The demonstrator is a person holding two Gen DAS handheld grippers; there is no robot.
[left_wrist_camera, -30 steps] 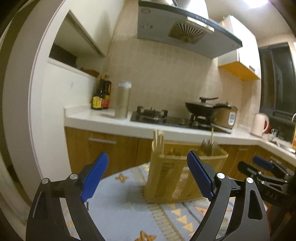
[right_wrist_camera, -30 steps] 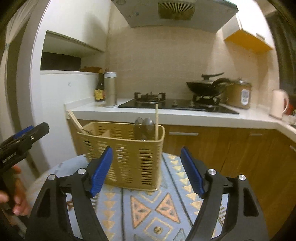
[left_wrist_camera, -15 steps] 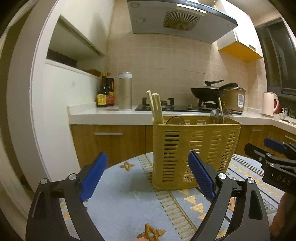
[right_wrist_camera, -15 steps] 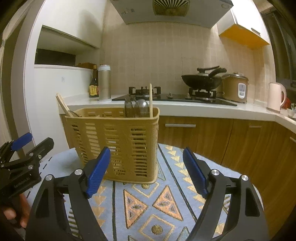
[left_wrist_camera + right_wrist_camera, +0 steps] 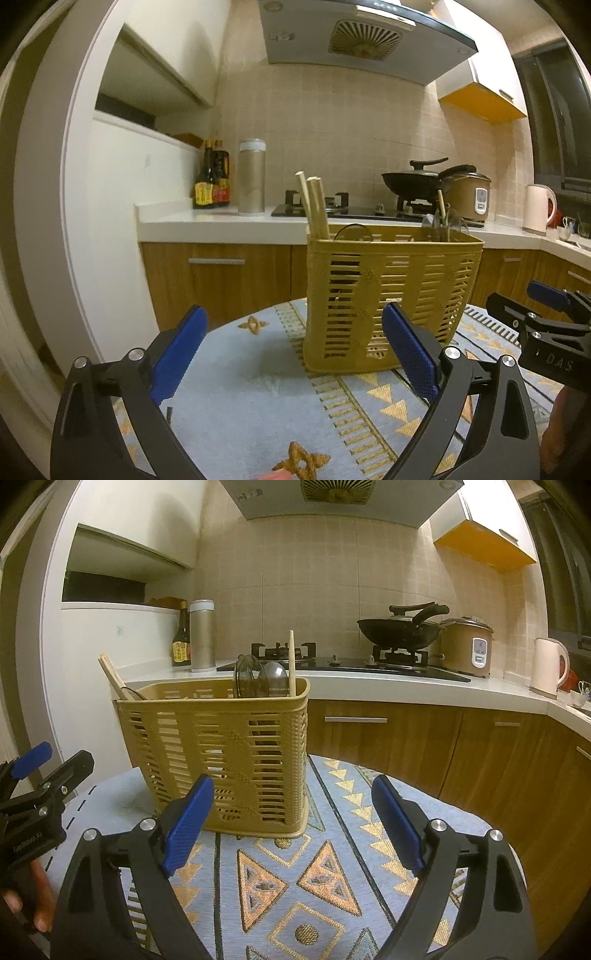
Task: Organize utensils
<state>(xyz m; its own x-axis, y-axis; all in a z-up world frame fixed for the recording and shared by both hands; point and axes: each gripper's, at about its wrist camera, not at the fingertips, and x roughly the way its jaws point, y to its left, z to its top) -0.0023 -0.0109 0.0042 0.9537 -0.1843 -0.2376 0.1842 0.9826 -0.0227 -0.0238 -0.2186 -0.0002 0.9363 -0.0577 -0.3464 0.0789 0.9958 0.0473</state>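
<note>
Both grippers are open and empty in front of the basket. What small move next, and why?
Probably ease the right gripper up toward the lone chopstick standing among the spoons at its end of the basket; the other chopsticks lean at the far end, so it looks misplaced.

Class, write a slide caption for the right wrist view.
Open right tool faces a yellow utensil basket on a patterned tablecloth.

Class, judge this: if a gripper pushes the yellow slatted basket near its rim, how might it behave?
The basket looks like thin plastic, probably light, so it may slide on the patterned cloth. Being tall, with chopsticks standing inside, it could tip.
</note>
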